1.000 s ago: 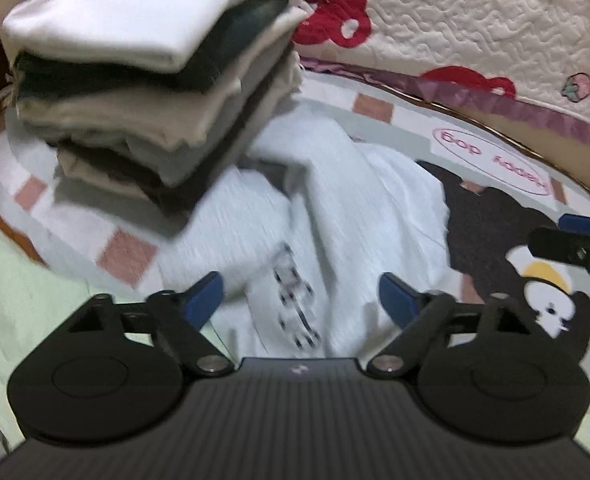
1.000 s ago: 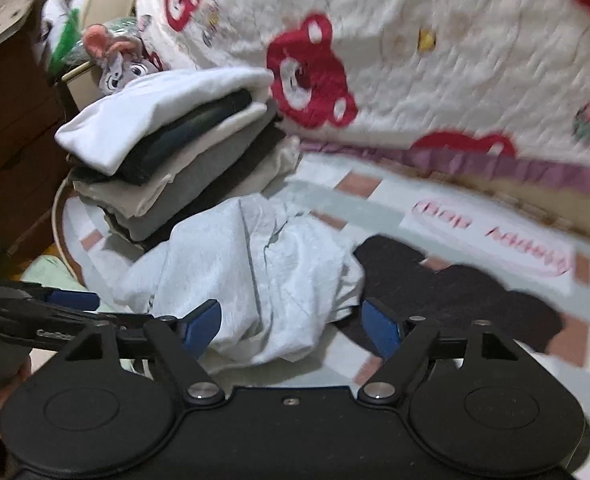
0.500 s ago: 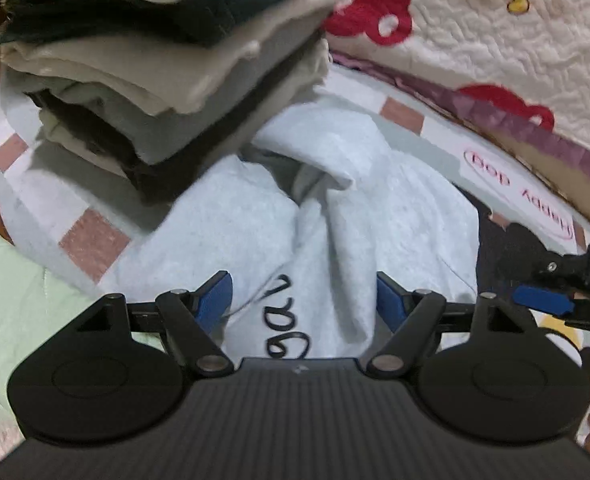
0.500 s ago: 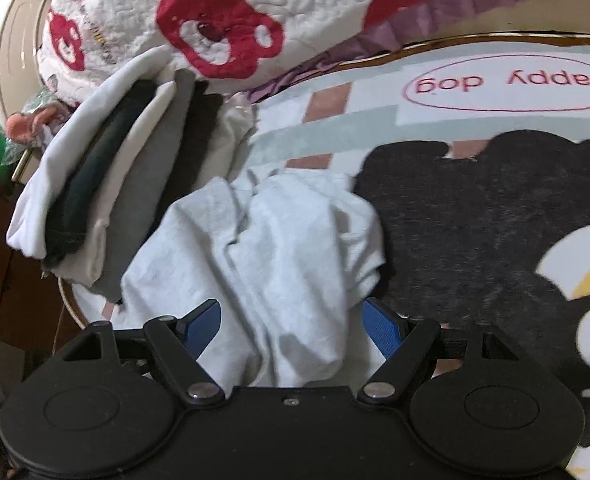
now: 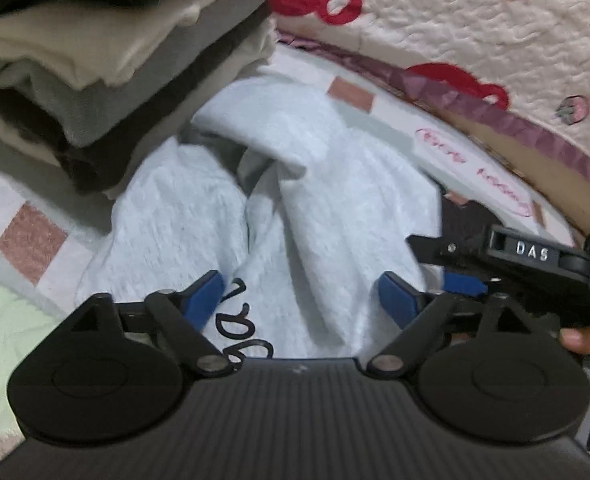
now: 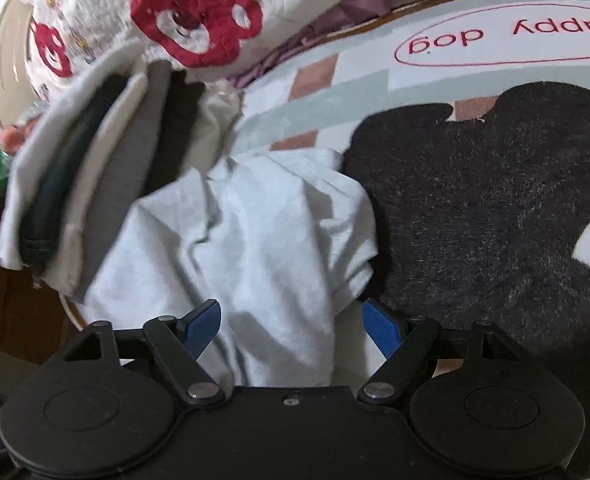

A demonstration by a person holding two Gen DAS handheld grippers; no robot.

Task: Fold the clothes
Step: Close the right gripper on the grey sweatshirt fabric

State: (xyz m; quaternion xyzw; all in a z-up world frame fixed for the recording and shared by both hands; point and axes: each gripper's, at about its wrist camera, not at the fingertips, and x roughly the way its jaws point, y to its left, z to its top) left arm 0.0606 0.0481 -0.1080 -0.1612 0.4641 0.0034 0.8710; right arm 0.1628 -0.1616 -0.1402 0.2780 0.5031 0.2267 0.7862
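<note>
Round patterned mat (image 6: 335,92) with pink squares, a black dog figure and red lettering, bearing a crumpled light grey garment (image 6: 255,240) near its middle, a stack of folded clothes (image 5: 107,80) touching it, and a bear-print quilt (image 6: 223,8) over the far rim.

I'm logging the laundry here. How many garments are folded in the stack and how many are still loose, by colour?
Folded stack, layers as far as the edges show:
White: 1
Black or dark: 2
Cream: 2
Grey: 1
Loose, crumpled:
Light grey shirt: 1
Total: 7, if each layer is one garment; motion blur makes the stack count approximate.
</note>
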